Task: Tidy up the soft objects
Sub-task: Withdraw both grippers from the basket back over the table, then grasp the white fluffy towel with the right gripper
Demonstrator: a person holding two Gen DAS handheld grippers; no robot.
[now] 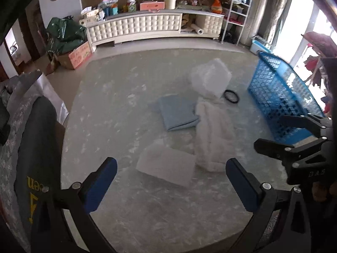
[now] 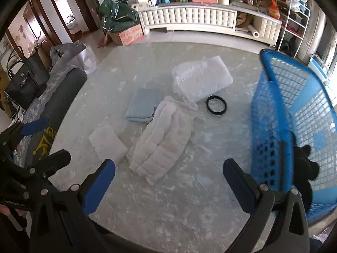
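Left gripper (image 1: 171, 182) jaws spread wide, empty, right gripper (image 2: 169, 181) likewise, above marble table (image 2: 147, 206)

I am in a home living room: a tufted white media cabinet (image 1: 155, 26) loaded with household boxes, a curtain (image 1: 278, 10) beside a bright window, and doorways (image 2: 69, 10) to adjoining rooms
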